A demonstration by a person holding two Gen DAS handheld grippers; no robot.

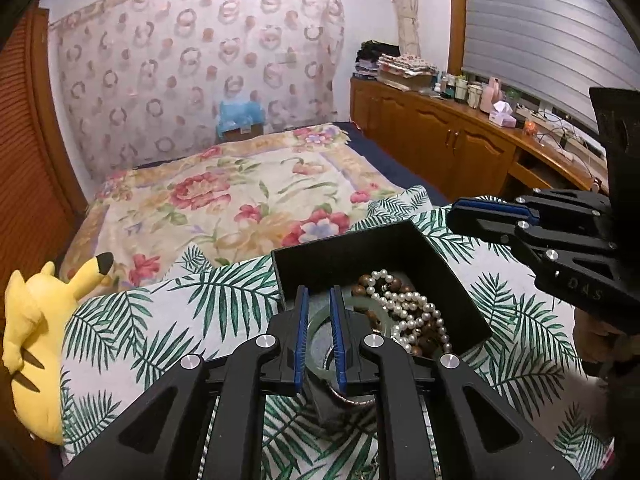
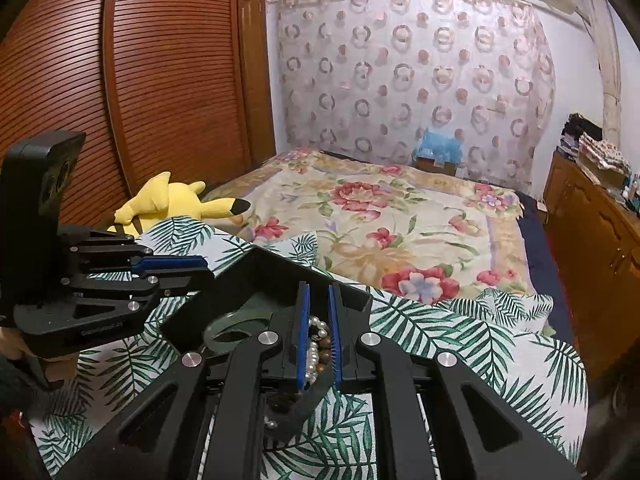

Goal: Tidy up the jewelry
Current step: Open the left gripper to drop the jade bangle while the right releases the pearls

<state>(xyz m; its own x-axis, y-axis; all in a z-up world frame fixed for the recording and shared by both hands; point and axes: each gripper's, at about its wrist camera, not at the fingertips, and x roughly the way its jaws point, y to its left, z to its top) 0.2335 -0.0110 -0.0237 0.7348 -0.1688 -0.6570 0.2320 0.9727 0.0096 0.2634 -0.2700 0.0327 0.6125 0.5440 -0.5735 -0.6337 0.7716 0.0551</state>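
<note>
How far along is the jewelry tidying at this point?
Done, it seems: a pearl necklace, brown wooden beads and a green bangle already lie together in the black box on the leaf-print bedding. In hand: nothing; the left gripper and right gripper are nearly shut and empty over the box. Left: no loose jewelry shows on the bedding, so little seems to remain.

Bottom centre, our right gripper [image 2: 318, 286] hangs nearly closed over the box [image 2: 352, 300]; pearls [image 2: 316, 344] show between the pads; left gripper [image 2: 202, 270] at left.
</note>
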